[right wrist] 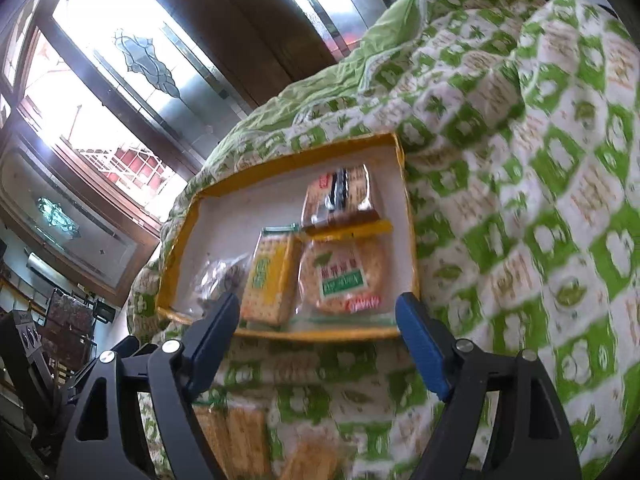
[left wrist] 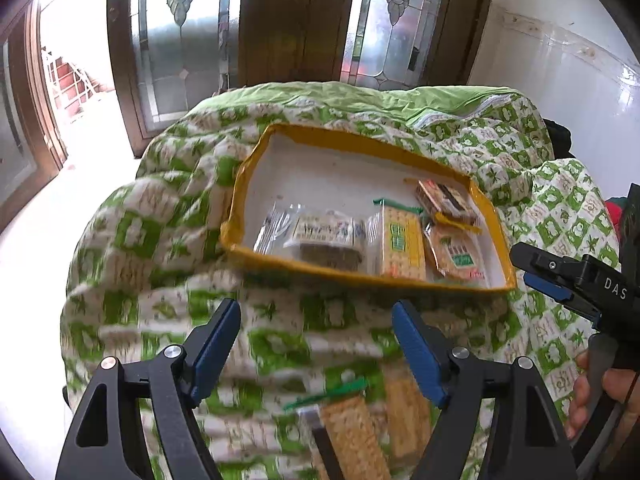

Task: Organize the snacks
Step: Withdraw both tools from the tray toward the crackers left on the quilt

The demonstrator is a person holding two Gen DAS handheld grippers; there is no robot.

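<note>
My left gripper [left wrist: 316,344] hangs with its jaws spread wide and nothing between them, over the green-and-white patterned quilt [left wrist: 168,264]. Below it lie loose packs of square golden crackers [left wrist: 356,436], blurred in my left view. Ahead sits the shallow yellow-rimmed white cardboard tray [left wrist: 240,184], resting on the quilt. Inside it, along the near wall, I see a clear-wrapped dark snack bar [left wrist: 328,240], a yellow pack of square crackers with a green label [left wrist: 400,244], a clear pack of round crackers [right wrist: 342,276] and a brown-and-red wrapped snack [right wrist: 340,196] at the far right corner. My right gripper [right wrist: 318,340] is also spread wide and holds nothing, just short of the tray's near wall.
</note>
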